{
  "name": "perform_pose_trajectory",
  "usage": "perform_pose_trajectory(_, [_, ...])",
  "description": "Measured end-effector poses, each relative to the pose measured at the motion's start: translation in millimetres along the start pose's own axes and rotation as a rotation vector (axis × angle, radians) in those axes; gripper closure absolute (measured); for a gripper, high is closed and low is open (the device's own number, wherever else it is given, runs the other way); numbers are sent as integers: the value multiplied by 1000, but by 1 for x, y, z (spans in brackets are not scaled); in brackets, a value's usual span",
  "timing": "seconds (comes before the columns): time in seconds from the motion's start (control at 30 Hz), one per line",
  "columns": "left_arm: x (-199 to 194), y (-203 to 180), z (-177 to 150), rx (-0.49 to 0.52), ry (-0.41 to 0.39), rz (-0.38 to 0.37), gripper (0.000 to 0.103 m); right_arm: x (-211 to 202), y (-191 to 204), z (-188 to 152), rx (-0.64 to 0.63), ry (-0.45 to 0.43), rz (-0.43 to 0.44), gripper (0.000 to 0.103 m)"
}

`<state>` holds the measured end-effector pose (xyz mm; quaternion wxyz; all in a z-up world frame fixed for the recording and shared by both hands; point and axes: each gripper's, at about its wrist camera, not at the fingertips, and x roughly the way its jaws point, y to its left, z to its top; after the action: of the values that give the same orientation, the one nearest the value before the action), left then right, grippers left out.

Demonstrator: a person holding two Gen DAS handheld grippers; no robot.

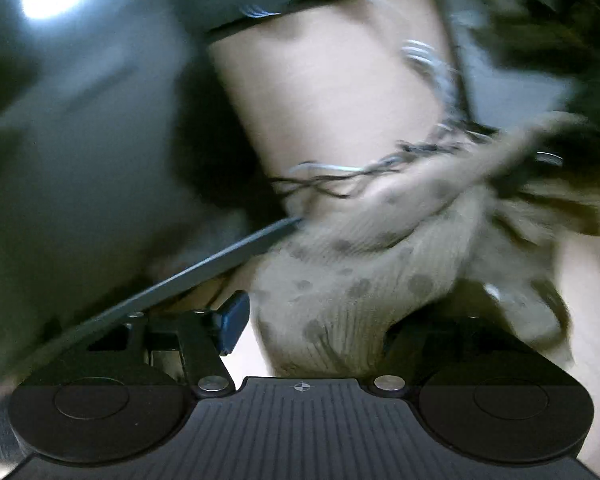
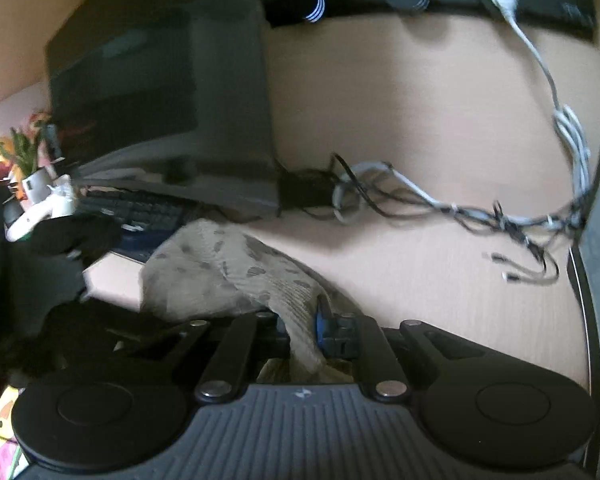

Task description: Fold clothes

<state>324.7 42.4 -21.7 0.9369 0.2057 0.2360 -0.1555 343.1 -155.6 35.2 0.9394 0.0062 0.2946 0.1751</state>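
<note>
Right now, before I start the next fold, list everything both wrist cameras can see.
Garment: one, beige ribbed knit with grey spots, lifted over the desk, held at both ends.
Desk: one, light wood.
Cable bundle: one tangle, white and black, mid-desk.
Monitor: one, dark, left of the cables.
Keyboard: one, dark, under the monitor.
Left gripper: black, blue pads; fabric bunched between its fingers, grip unclear.
Right gripper: black, blue pads, clamped on the garment.

Home office: monitor (image 2: 160, 92), keyboard (image 2: 140, 212), cables (image 2: 440, 204).
</note>
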Motion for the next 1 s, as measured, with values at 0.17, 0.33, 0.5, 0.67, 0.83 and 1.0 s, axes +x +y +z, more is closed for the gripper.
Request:
perform_pose_trajectory(0.17, [-8, 66, -29, -249, 51, -9, 17, 8, 80, -25, -286, 91, 143, 96])
perform_pose_trajectory(0.33, [-10, 117, -96, -639, 184, -107, 8, 49, 131, -69, -431, 188, 219, 95])
perform_pose_trajectory(0.5, [-8, 158, -150, -1034, 248, -232, 8, 63, 156, -70, -497, 221, 314, 89])
perform_pose_trajectory(0.67, [-28, 170, -163, -1035, 270, -294, 6, 41, 148, -60, -470, 258, 419, 70])
perform_pose_trajectory(0.83, [-54, 188, -177, -1055, 276, -192, 4, 2, 97, -34, -320, 202, 388, 46])
perform_pose_trajectory(1.0, [-63, 203, -184, -1122, 256, -187, 4, 12, 64, -13, -247, 120, 321, 60])
